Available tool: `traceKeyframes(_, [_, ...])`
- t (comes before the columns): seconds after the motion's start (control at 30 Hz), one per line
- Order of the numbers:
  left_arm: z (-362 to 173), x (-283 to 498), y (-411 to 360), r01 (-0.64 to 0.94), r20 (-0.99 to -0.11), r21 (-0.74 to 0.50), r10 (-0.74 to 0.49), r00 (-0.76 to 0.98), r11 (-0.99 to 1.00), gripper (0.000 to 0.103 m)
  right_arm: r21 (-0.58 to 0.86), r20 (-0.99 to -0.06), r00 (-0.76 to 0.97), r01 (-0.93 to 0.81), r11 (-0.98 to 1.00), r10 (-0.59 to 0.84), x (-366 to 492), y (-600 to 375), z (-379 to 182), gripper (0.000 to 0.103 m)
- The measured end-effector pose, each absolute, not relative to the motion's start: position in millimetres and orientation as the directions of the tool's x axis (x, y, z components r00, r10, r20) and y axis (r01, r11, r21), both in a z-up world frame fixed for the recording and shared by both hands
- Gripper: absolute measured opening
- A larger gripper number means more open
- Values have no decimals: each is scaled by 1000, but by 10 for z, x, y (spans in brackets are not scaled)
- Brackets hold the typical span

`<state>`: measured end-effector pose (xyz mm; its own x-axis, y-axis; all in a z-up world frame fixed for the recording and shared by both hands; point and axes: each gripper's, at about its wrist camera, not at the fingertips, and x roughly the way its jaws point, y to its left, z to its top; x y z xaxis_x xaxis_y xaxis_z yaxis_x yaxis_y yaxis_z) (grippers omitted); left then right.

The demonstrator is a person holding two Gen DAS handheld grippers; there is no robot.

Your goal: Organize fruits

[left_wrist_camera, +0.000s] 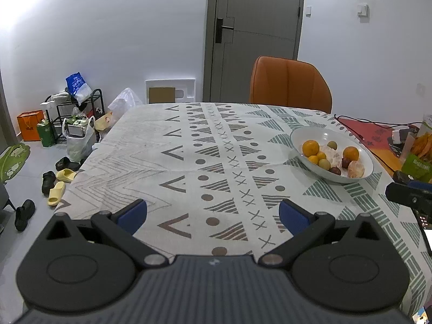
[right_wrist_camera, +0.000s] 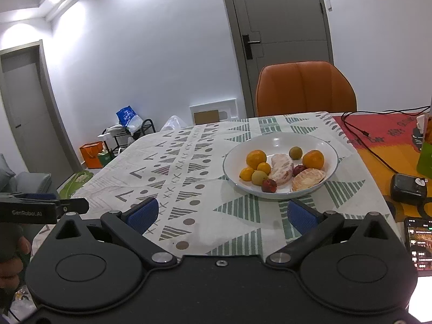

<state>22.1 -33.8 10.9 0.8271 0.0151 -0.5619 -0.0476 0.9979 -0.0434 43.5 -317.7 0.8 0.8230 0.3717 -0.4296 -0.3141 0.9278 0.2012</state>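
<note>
Bowl (right_wrist_camera: pixel 280 193): on the counter (right_wrist_camera: pixel 189 162), toward its right half.
Fruits (right_wrist_camera: pixel 280 168): all inside the bowl, clustered together.
Chair (right_wrist_camera: pixel 305 89): behind the counter's far edge, beyond the bowl.
Door (right_wrist_camera: pixel 283 27): behind the chair.
Phone (right_wrist_camera: pixel 417 243): at the counter's near right edge.
Shoe rack (left_wrist_camera: pixel 73 113): on the floor, left of the counter.
</note>
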Motion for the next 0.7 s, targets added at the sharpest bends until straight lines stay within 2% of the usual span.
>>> traceKeyframes(0.7, [117,224,-293,-55,-569,-48,18,822,997,103,199,-433,817,-324,925,380,430,-3137,-4,103])
